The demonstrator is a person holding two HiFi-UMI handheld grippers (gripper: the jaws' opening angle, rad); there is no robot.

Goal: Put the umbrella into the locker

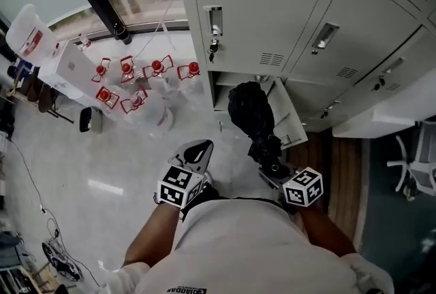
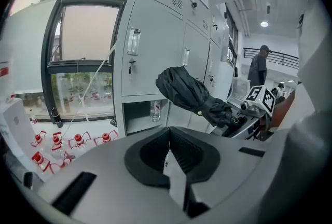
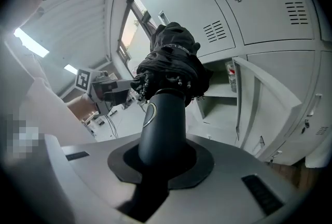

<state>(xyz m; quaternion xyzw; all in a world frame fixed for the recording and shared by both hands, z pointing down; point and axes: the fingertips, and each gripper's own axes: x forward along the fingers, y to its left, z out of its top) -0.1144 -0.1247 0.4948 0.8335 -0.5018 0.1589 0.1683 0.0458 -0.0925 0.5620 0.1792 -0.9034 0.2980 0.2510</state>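
Black folded umbrella (image 1: 251, 112) was gripped at its handle by the right gripper (image 1: 271, 165), jaws clamped on it. Canopy end was aimed at the open locker compartment (image 1: 221, 85), near its front edge, beside the swung-out door (image 1: 291, 119). Left gripper (image 1: 196, 152) was seen w/ jaws together, nothing between, apart from umbrella.
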